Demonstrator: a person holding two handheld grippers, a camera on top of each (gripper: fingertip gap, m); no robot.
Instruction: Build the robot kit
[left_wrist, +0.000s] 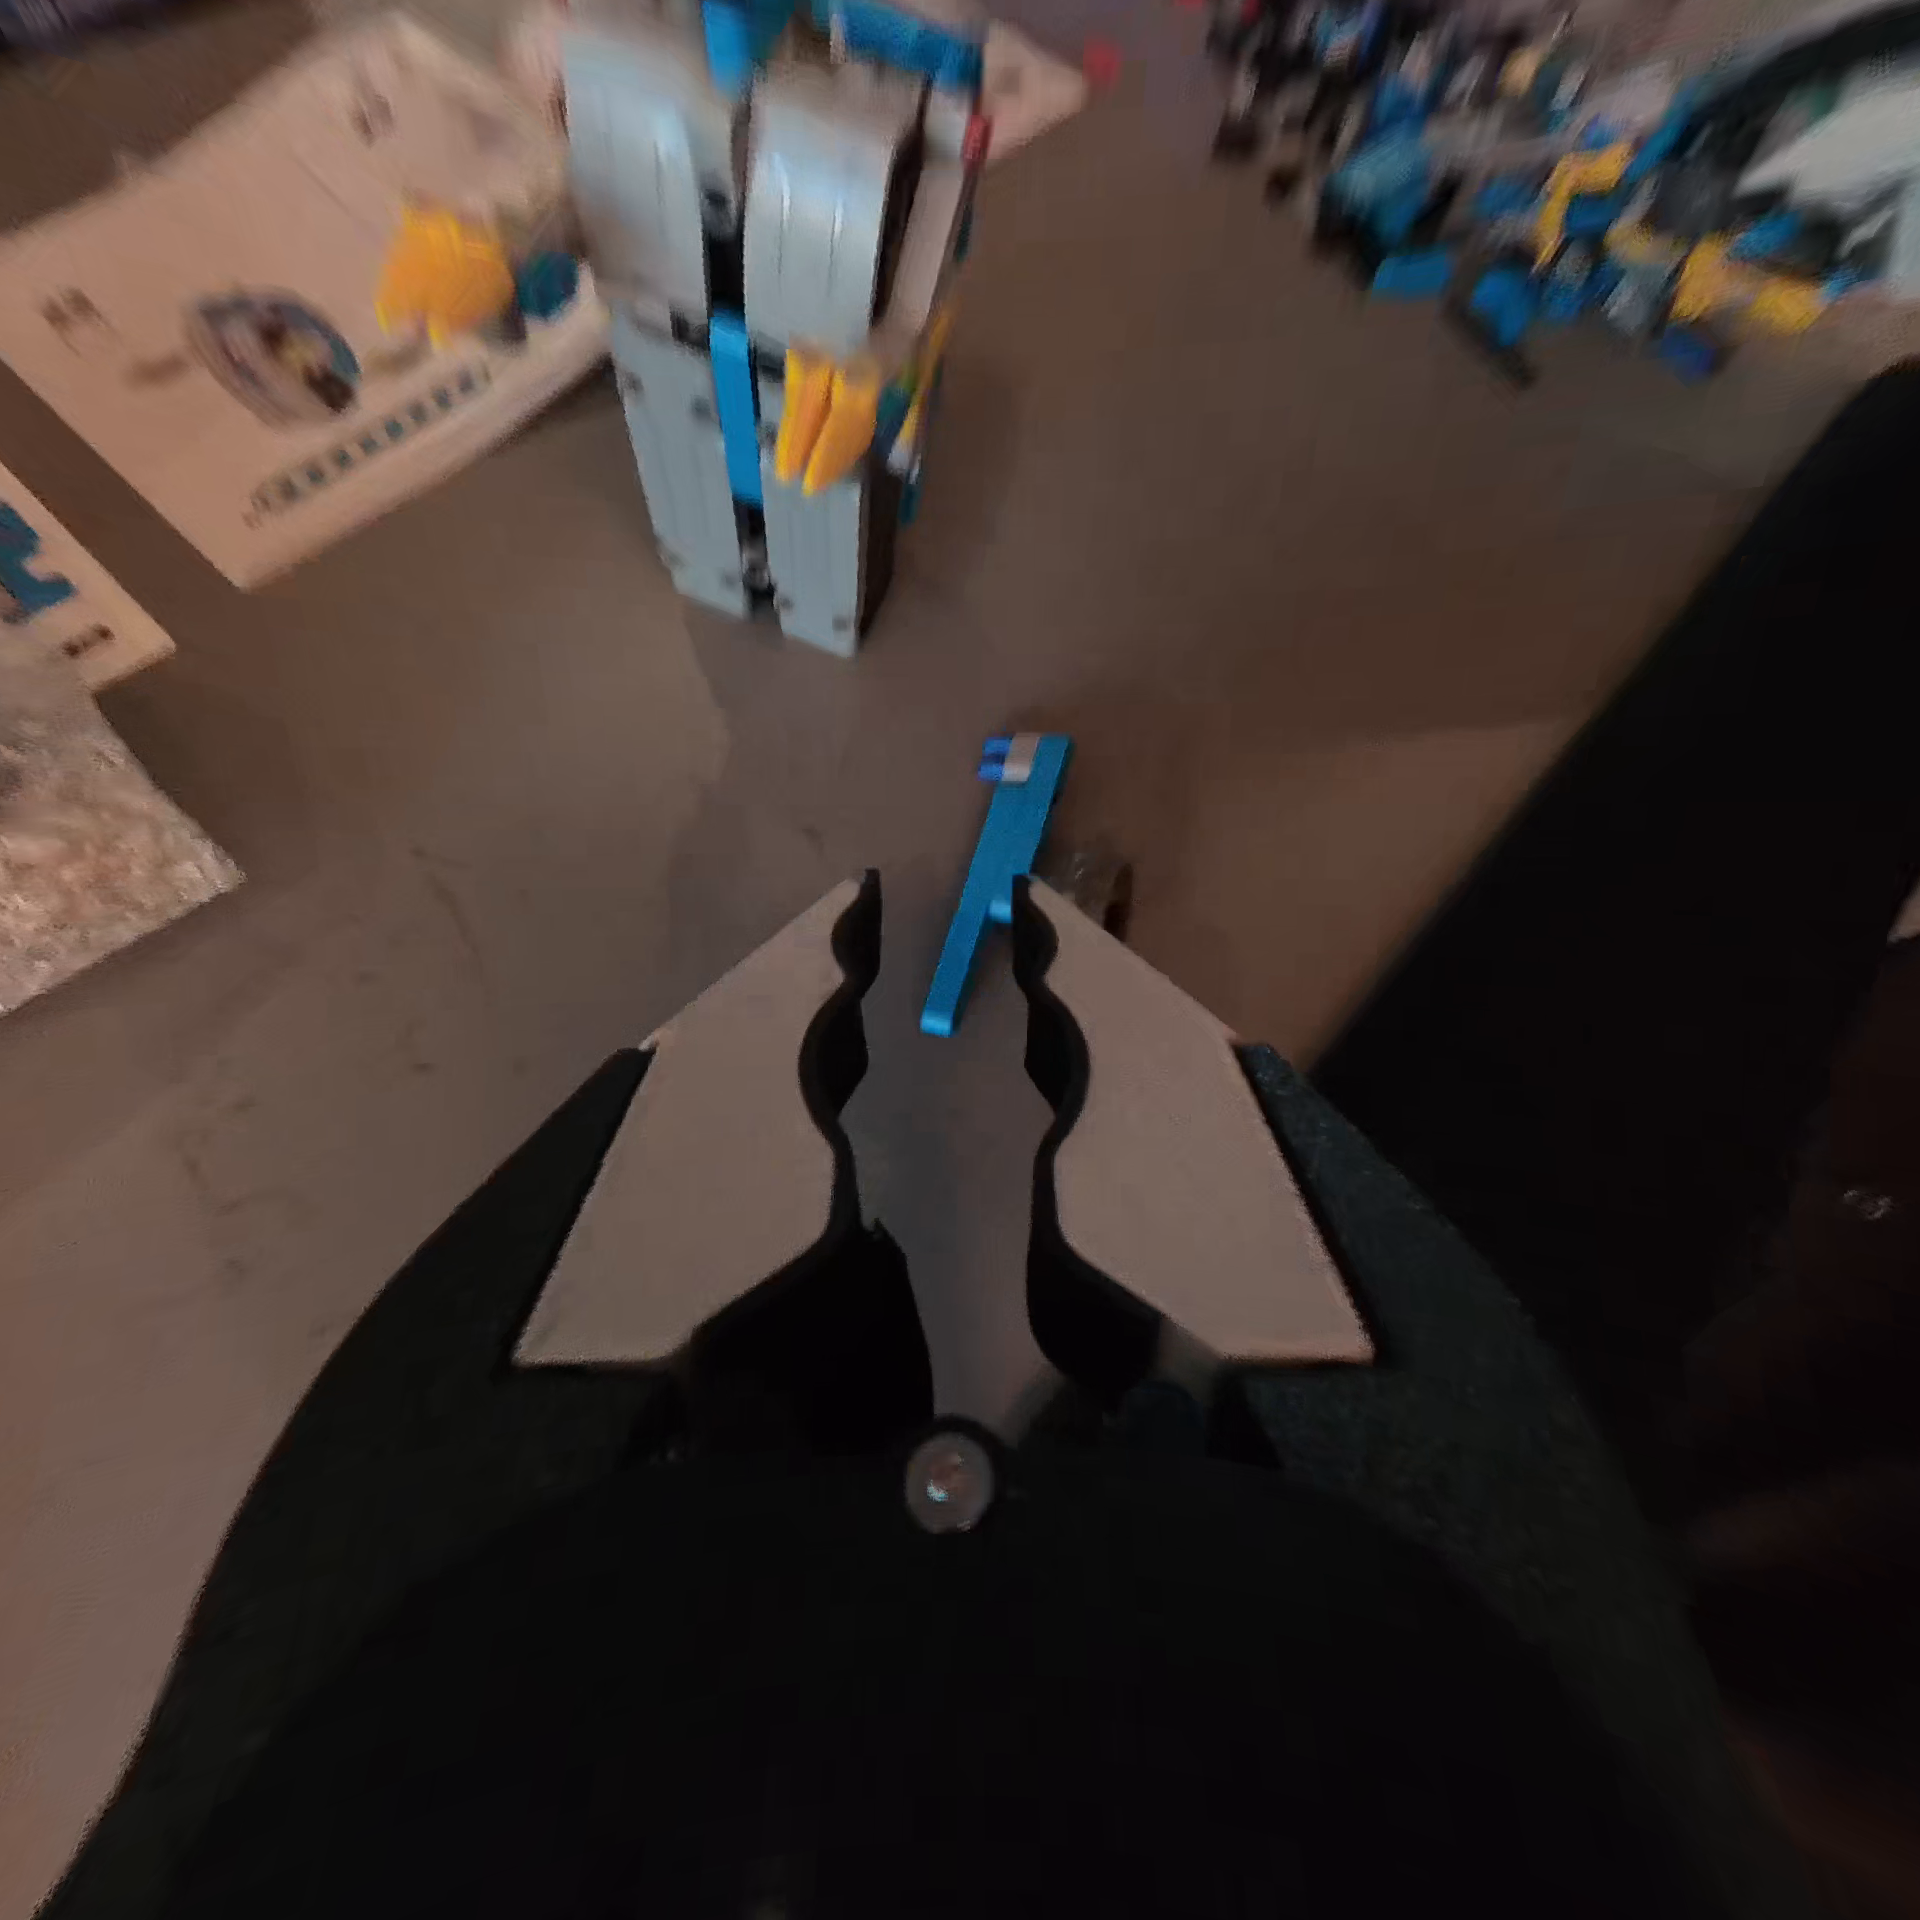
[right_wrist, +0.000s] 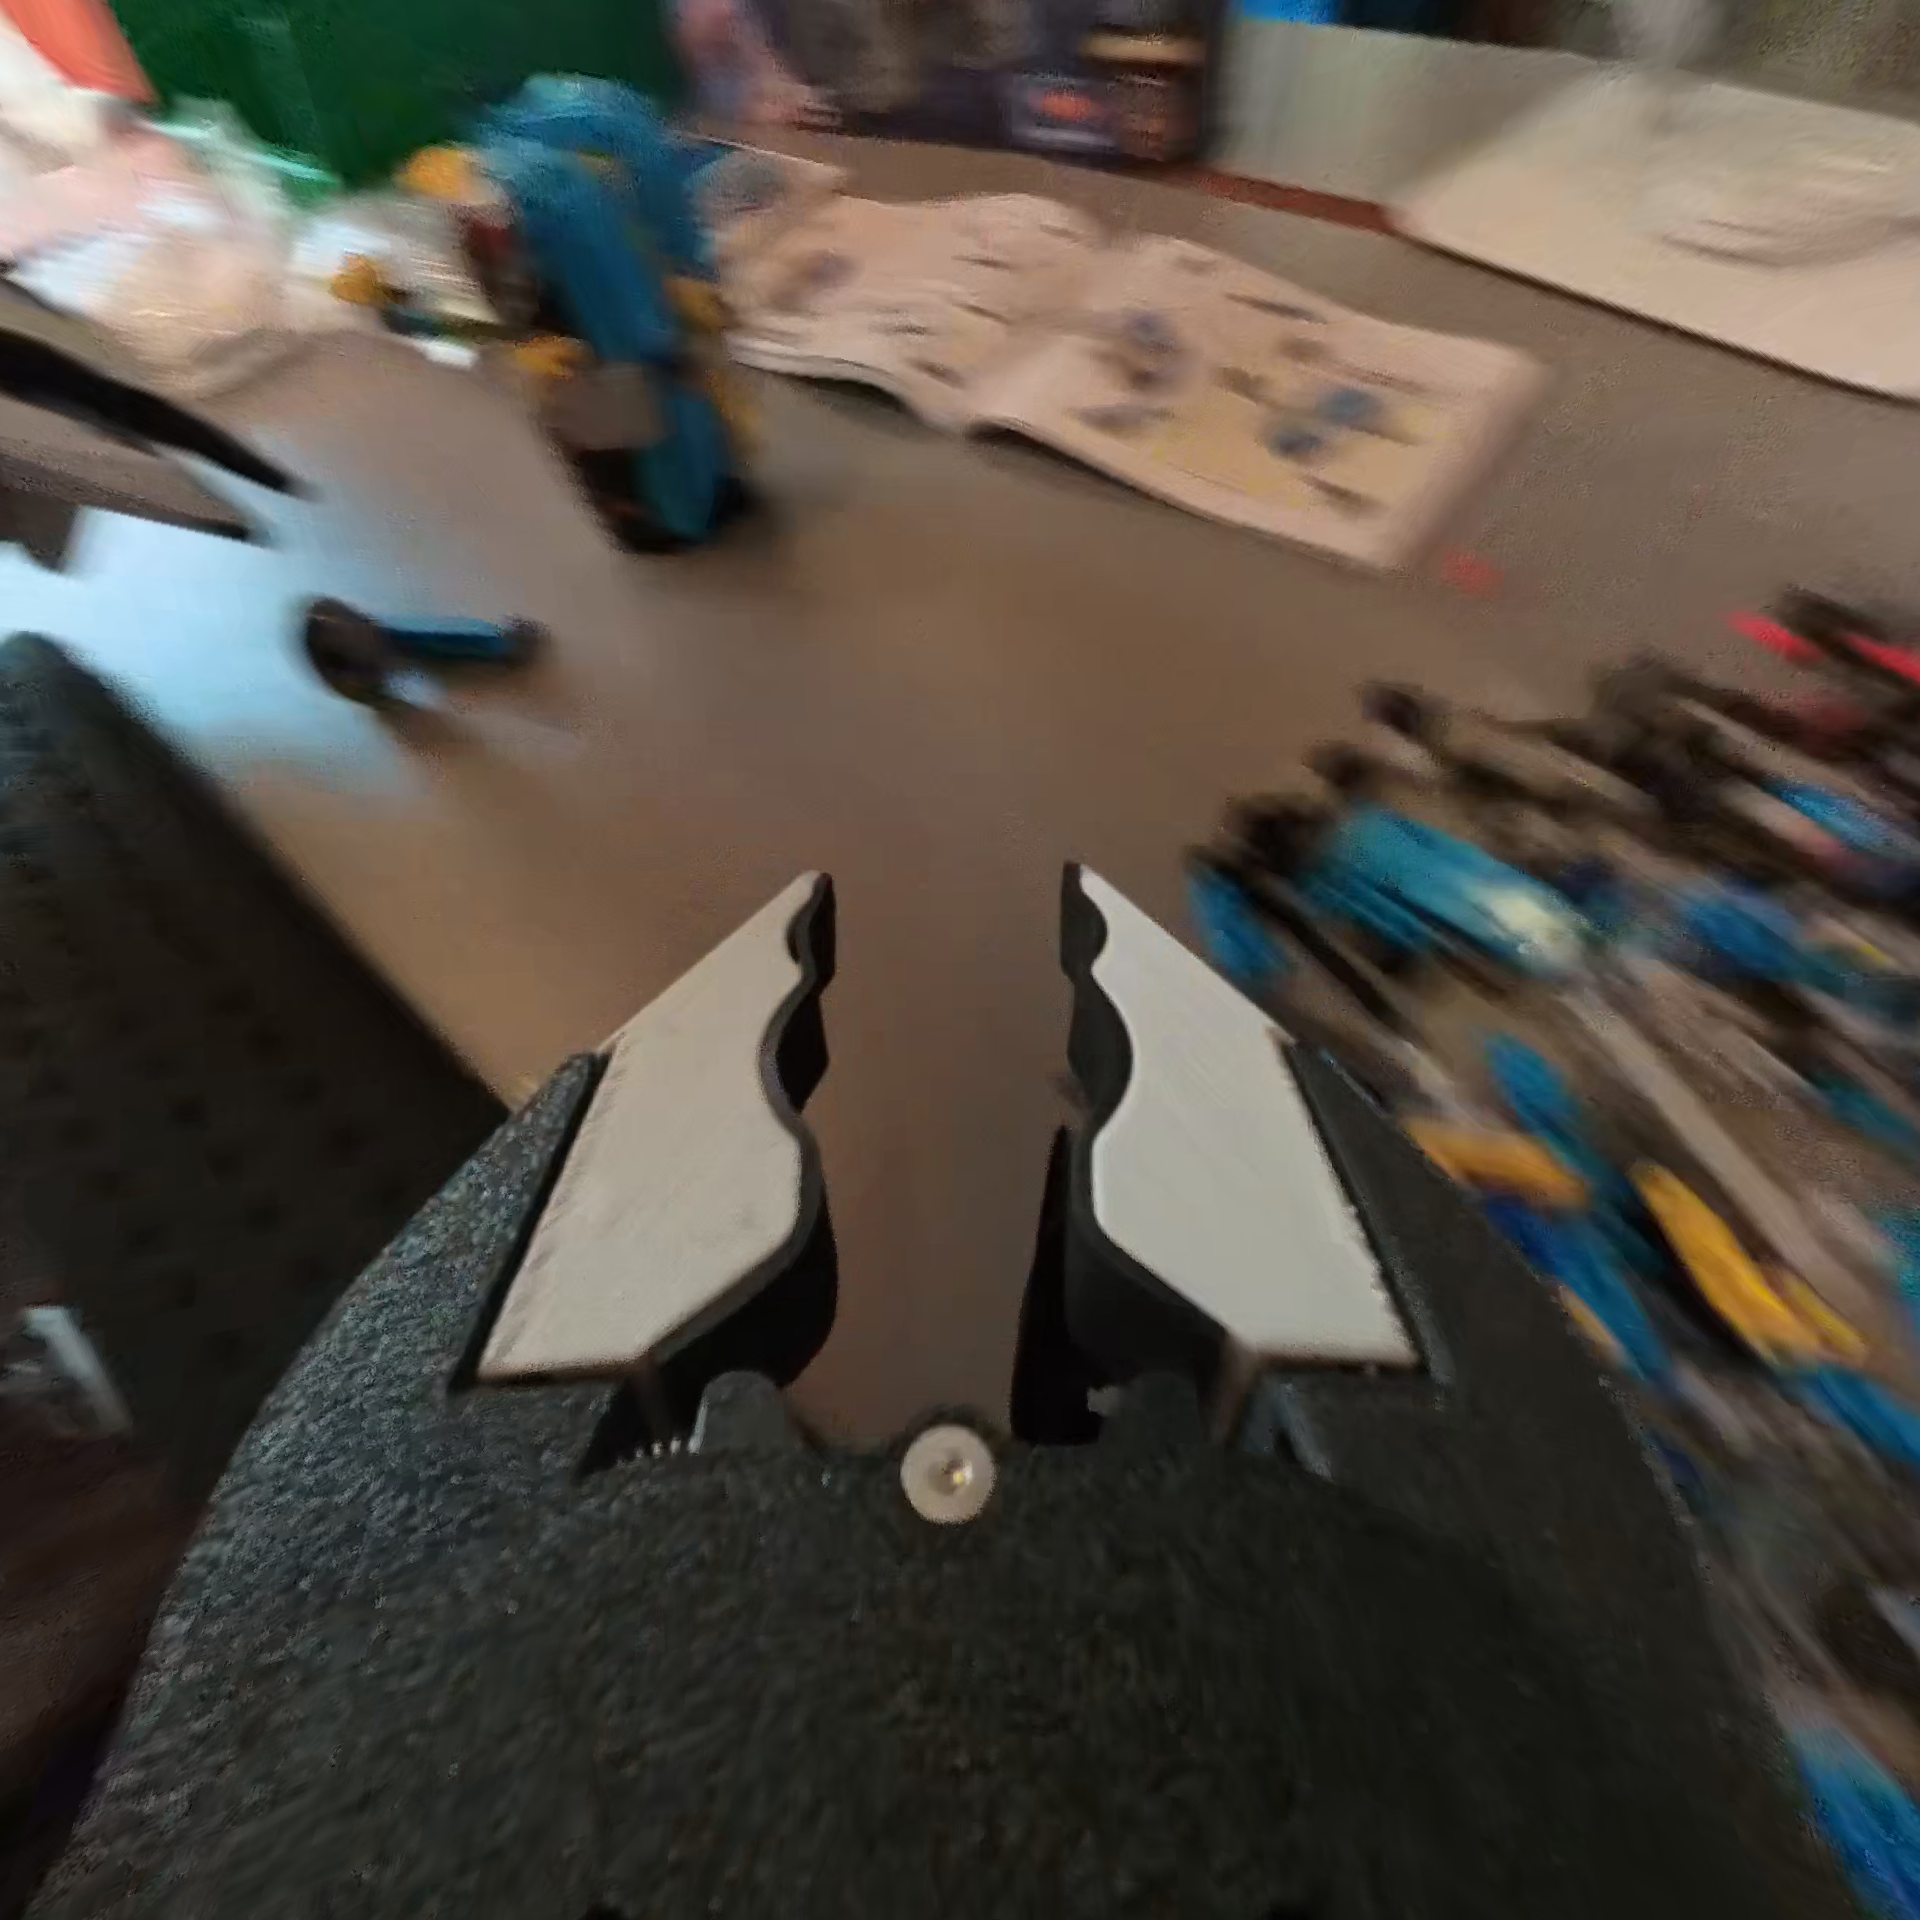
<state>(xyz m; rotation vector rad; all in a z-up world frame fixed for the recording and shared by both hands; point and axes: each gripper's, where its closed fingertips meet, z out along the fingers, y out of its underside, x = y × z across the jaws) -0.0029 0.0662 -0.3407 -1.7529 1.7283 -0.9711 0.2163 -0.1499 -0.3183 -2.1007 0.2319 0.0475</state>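
Left hand-held gripper (left_wrist: 943, 883), jaws apart, hovered over a blue brick beam (left_wrist: 992, 883) near the grey-and-blue model (left_wrist: 769, 416); right hand-held gripper (right_wrist: 945, 883) gaped empty beside loose bricks (right_wrist: 1558, 987). Centring the beam would help.

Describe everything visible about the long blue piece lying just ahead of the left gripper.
The long blue piece is a slim, flat, plastic-looking bar. Its far end carries a small grey and blue block. It lies on the brown table, angled slightly rightward away from the camera. Its near end sits between the open tips of the left gripper, close to the right-hand finger; contact cannot be told. A small dark part lies beside it.
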